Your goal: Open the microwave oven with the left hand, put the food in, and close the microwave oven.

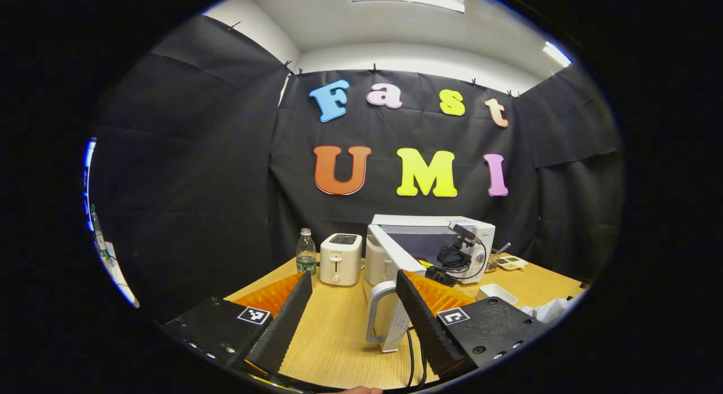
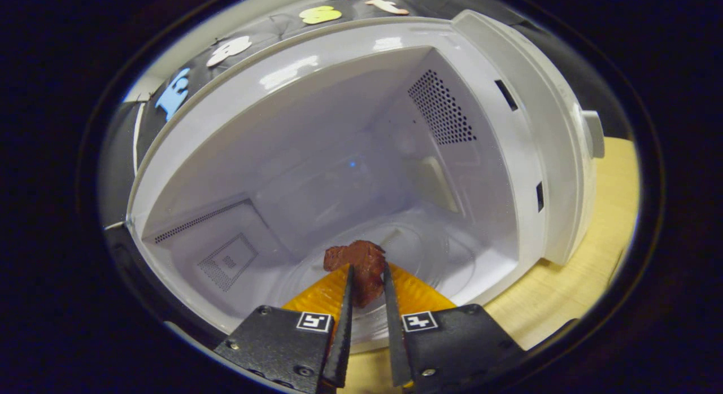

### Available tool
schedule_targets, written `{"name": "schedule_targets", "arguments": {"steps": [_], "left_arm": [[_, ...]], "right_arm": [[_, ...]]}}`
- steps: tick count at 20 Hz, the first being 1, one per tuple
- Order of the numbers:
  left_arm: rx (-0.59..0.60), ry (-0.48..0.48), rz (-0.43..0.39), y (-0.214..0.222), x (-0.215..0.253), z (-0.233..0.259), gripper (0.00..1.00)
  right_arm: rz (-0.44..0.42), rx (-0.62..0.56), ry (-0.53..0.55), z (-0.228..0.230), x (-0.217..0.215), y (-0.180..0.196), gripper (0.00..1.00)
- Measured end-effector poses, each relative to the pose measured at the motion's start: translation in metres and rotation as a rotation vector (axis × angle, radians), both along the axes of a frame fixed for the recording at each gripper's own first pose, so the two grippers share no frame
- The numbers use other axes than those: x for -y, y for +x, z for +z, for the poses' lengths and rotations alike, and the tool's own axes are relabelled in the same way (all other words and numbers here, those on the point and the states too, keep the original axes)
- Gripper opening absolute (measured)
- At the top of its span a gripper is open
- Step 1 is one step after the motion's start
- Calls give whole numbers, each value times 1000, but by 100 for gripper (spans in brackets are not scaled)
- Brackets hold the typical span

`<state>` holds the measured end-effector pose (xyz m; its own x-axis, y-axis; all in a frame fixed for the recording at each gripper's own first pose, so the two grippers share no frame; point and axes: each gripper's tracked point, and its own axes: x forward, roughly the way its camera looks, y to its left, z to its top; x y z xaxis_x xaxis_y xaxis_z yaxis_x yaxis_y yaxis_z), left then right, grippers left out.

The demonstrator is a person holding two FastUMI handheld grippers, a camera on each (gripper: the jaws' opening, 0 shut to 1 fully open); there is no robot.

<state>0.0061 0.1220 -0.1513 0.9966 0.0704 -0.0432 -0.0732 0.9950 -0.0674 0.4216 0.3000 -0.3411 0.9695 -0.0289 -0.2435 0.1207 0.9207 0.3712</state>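
In the right gripper view, the right gripper (image 2: pixel 366 281) is clenched on the food (image 2: pixel 357 264), a lumpy, dark reddish-brown chunk with a rough, uneven surface, pinched between two thin ribbed fingers (image 2: pixel 344 320). The chunk hangs at the mouth of the open microwave oven (image 2: pixel 525 157), just above the near rim of the round, clear glass turntable (image 2: pixel 418 253). Beyond it the cavity is smooth, glossy white, with a perforated vent panel (image 2: pixel 441 109) on the right wall and a stippled square patch on the left wall. The rounded white casing stands on a pale wood-grain table (image 2: pixel 570 287).

In the left gripper view, the left gripper (image 1: pixel 353 292) is released, its serrated wedge-shaped fingers (image 1: pixel 288 320) spread wide over the light wooden tabletop and holding nothing. Between them, close to the right finger, is the swung-out microwave door (image 1: pixel 395 258), seen edge-on, with its curved grey loop handle (image 1: pixel 375 315). Farther back, left of the door, stand a boxy white toaster (image 1: pixel 340 258) and a clear plastic bottle (image 1: pixel 305 253). Behind the door, the other gripper (image 1: pixel 457 253) reaches into the oven's opening. A small white rectangular tray (image 1: pixel 497 292) lies on the table to the right.
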Motion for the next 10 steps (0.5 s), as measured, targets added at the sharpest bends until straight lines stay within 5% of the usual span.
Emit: {"name": "schedule_targets", "arguments": {"steps": [1, 2, 5, 7, 8, 9, 10], "left_arm": [[1, 3, 5, -4, -2, 1, 92], [3, 5, 8, -5, -3, 1, 92], [7, -2, 5, -9, -3, 1, 92], [6, -13, -6, -14, 0, 2, 92], [8, -15, -8, -16, 1, 2, 92], [11, -14, -11, -18, 2, 3, 92], [15, -12, -11, -21, 2, 5, 92]], "right_arm": [[9, -8, -49, 1, 0, -1, 33], [30, -1, -83, 5, -3, -3, 49], [73, 44, -184, 23, -6, -14, 73], [84, 77, -222, 36, -2, -23, 87], [90, 90, -233, 42, -1, -27, 85], [89, 104, -246, 48, 3, -32, 100], [85, 117, -263, 56, 7, -35, 99]]}}
